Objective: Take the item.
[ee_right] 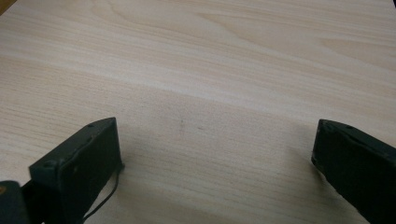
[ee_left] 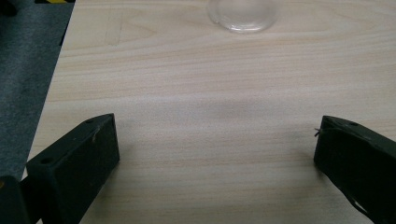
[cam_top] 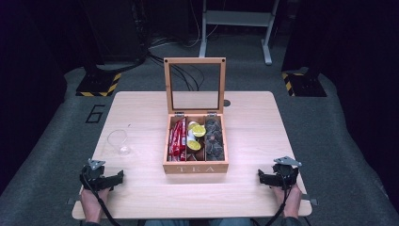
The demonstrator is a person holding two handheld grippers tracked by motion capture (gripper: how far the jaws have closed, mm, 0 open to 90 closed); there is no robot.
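Landmark: tea box (cam_top: 195,165), set at the middle of the table (cam_top: 141,188), lid raised upright at its far side.
Glass (cam_top: 118,141): placed left of the tea box, well apart; apparently lying on its side, long axis running near to far (mouth direction cannot be told).
Left gripper (cam_top: 116,179): rested on the table left of the tea box, jaws spread wide, nothing between them.
Right gripper (cam_top: 263,177): rested right of the tea box, jaws spread wide, nothing held.
Progress: judged not yet begun; packets and pods are seen sorted in the box, the glass untouched.
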